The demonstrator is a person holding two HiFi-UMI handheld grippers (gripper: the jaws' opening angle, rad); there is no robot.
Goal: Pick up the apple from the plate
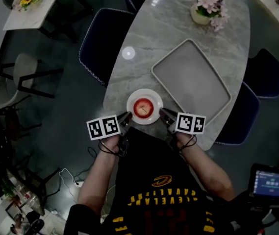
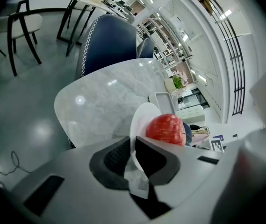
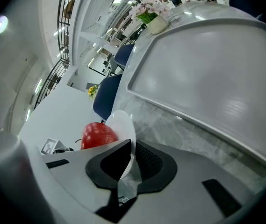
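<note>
Left gripper: jaws drawn narrow, pinching the rim of the white plate. Right gripper: likewise nipped on the opposite rim. Apple sits mid-plate between the two claws, touched by neither. Plate at the near edge of the marble table; whether it is lifted clear, hard to say. Apple judged firm, smooth-skinned, fairly weighty, prone to roll if the plate tips; best gripped across its widest girth.

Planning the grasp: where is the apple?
Head view: the apple sits on the white plate at the near edge of the table, between the left gripper and right gripper, which clamp the plate's rim.
</note>
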